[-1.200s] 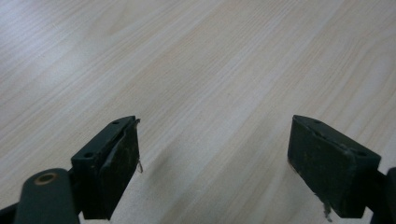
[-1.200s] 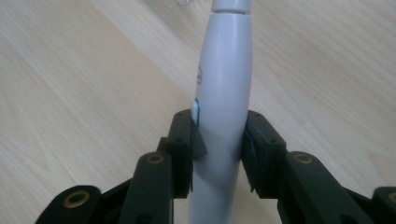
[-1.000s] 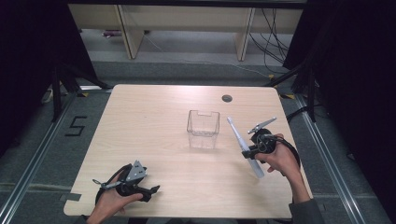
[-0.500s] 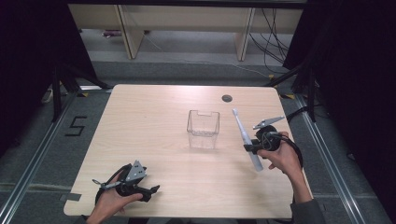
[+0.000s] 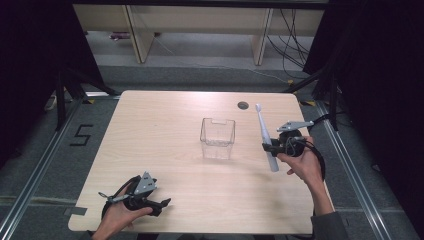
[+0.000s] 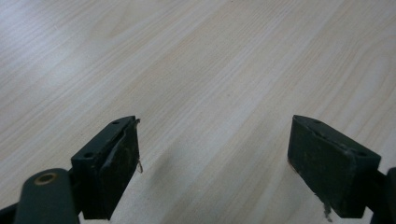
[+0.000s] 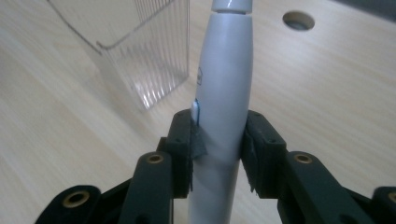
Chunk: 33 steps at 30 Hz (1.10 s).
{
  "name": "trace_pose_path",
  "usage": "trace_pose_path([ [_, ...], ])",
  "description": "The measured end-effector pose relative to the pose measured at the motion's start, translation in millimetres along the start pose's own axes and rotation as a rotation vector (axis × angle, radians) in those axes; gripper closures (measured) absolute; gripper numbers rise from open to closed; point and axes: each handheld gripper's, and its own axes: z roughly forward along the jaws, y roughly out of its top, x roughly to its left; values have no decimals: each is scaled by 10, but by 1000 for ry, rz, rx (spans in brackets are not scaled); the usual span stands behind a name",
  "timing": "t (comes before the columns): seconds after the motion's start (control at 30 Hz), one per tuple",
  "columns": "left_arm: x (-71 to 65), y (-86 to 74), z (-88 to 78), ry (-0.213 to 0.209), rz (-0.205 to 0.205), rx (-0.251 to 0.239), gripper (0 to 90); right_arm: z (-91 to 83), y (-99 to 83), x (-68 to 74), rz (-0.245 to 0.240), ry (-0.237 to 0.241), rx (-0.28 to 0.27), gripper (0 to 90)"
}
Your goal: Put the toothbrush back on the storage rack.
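Item: electric toothbrush [image 5: 266,142], count one. White handle clamped between the pads of the right claw [image 5: 270,148]; in the right gripper view the two black jaws press on the grey-white handle [image 7: 223,107] from either side. Long axis: tilted, near upright, brush head up and away from the person, blunt base hanging below the claw, over the counter [image 5: 165,125].

Item: clear plastic bin [image 5: 217,138], count one. Open-topped, upright, standing on the counter and looking empty. It lies to the inner side of the right claw, near but apart from the toothbrush; in the right gripper view its ribbed wall [image 7: 154,70] sits ahead and to the left of the held handle. Judged as the receptacle for the toothbrush. The coming move turns on this: the bin is sideways from the claw, toward the counter's middle, and its mouth faces up, so the handle's near-upright axis already suits lowering it in base first.

Item: right claw, count one. Grasping the toothbrush; the nearer hand to the bin.

Item: left claw [image 5: 161,204], count one. Jaws spread wide with nothing between them, above bare wood [image 6: 210,84] at the near edge of the counter, well apart from the bin.

Item: round cable hole [image 5: 243,105], count one, beyond the claw, at the far edge.
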Motion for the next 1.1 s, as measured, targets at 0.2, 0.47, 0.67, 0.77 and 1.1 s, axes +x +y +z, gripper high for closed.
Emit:
trace_pose_path([
  [0.2,-4,1,-4,-4,-6,0,162,-2,63,29,24,-5,-79,666],
  [0.47,8,6,-6,3,10,9,162,11,103,3,-9,-17,-134,666],
  [0.67,-4,3,-3,-8,-8,0,162,59,124,1,-11,-6,-165,666],
  [0.77,0,4,-4,5,2,7,162,58,145,23,-15,-8,-176,666],
  [1.1,6,7,-5,3,12,8,161,97,259,93,-27,1,-202,666],
])
